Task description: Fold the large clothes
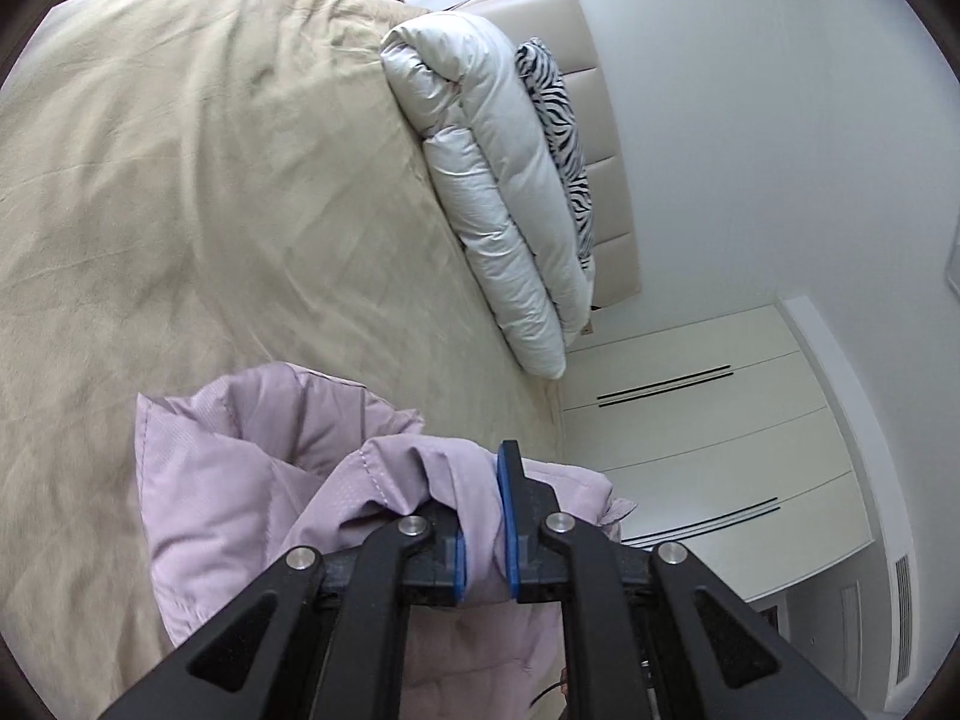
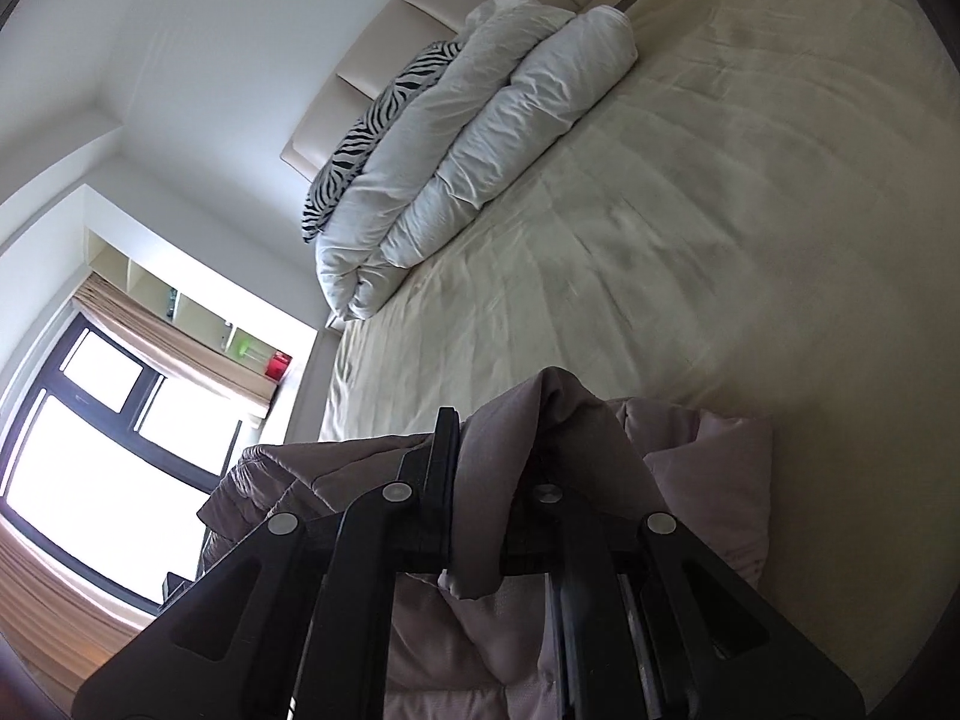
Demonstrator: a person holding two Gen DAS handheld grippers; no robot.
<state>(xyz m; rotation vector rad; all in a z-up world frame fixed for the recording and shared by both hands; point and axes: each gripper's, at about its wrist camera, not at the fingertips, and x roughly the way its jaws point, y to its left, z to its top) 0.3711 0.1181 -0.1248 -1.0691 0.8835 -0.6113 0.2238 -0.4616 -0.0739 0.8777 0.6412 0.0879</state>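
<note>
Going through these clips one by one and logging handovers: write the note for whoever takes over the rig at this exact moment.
Left gripper: jaws shut on a bunched fold of the lilac padded jacket.
Right gripper: jaws shut on another bunch of the same jacket.
The jacket hangs crumpled between both grippers, over the near edge of the beige bedspread. A rolled white duvet and a zebra-print pillow lie by the headboard.
Done: both grasps. No neat fold visible.
Left: spread it flat on the bed, then fold.

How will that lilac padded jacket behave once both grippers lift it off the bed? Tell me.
Probably floppy: the lilac jacket bunches and droops around the left gripper. Likely light for its bulk, given the puffy quilting. It may slip, since the right gripper pinches only a thick fold of smooth fabric.
</note>
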